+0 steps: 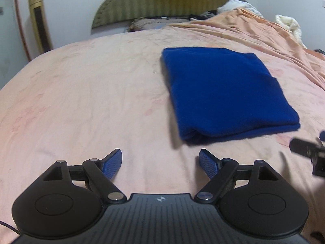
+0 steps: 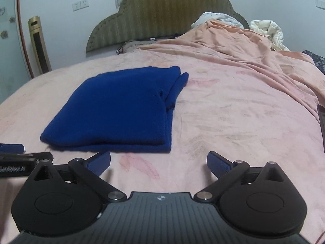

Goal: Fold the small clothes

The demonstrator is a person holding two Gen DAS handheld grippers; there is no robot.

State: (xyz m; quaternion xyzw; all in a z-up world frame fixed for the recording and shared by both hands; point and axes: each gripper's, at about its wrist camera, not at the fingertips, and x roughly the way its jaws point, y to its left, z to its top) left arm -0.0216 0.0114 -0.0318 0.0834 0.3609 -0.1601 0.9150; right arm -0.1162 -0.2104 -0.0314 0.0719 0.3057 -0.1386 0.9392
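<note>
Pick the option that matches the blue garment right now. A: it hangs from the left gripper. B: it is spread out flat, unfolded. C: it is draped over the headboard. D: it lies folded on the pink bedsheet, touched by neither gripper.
D: the blue garment lies folded in layers on the pink bedsheet, and the left gripper and right gripper are both open, short of it.

Folded blue garment [image 2: 113,109] lies on pink bedsheet [image 2: 233,122] beyond right tool [image 2: 158,162] (spread wide).

Looking forward and downward along each pair of tongs, low and close over the pink bed [image 1: 81,93]. Facing the olive headboard [image 2: 162,14] in both views. Sharing the folded blue garment [image 1: 223,93], lying right of centre from the left wrist, left of centre from the right.
</note>
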